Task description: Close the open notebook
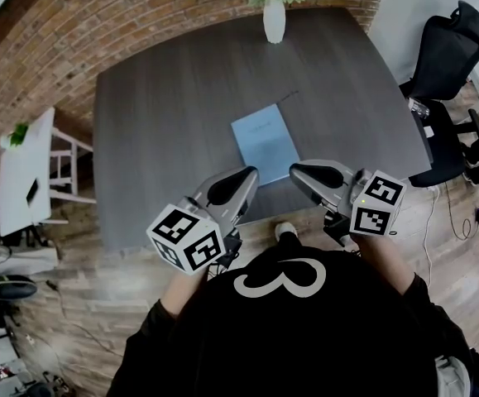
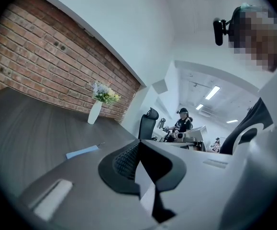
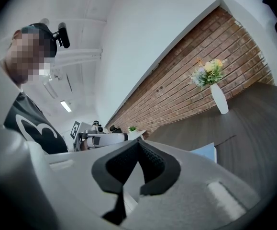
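A light blue notebook lies flat on the dark grey table, its cover up, right of the table's middle. It shows as a thin blue slab in the left gripper view and the right gripper view. My left gripper hangs over the table's front edge, just short of the notebook's near left corner, jaws together and holding nothing. My right gripper is level with it near the notebook's near right corner, also shut and holding nothing. Neither touches the notebook.
A thin black pen lies just beyond the notebook. A white vase of flowers stands at the table's far edge by the brick wall. Black office chairs stand to the right, a white side table to the left.
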{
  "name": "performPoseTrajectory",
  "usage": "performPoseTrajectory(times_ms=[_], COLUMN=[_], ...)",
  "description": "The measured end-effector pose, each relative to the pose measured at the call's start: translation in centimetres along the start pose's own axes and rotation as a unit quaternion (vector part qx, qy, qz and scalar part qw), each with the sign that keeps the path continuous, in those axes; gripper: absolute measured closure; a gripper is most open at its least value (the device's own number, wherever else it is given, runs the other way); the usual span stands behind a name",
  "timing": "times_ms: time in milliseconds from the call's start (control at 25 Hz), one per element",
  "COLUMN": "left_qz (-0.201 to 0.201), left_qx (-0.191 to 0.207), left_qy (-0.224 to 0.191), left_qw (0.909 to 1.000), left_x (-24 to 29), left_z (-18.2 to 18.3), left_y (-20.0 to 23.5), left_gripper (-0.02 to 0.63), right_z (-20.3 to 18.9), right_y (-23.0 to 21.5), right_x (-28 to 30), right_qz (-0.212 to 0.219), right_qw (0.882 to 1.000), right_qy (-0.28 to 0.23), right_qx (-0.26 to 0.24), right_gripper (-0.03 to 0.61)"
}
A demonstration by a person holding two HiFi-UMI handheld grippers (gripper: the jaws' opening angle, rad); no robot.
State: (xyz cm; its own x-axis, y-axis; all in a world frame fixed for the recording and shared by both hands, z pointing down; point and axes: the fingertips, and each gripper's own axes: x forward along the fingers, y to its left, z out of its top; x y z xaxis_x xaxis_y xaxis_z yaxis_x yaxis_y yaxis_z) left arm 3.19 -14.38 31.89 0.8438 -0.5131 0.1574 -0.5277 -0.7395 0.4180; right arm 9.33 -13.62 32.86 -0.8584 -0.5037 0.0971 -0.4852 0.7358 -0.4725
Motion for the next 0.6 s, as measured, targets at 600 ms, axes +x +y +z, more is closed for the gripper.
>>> performPoseTrajectory(times_ms=[600], left_qz=[-0.005], left_qx=[0.000], left_qy=[0.007], left_qw=[1.0000], left_x=[0.42], left_z=[-0.51], left_y=[-0.20], left_gripper=[0.598], right_z=[-0.21], right_y=[-0.19], right_x=[0.16], right_qz=[0.003], right_qw=[1.000], right_qy=[0.002], right_qx=[0.011], right_gripper=[0.577])
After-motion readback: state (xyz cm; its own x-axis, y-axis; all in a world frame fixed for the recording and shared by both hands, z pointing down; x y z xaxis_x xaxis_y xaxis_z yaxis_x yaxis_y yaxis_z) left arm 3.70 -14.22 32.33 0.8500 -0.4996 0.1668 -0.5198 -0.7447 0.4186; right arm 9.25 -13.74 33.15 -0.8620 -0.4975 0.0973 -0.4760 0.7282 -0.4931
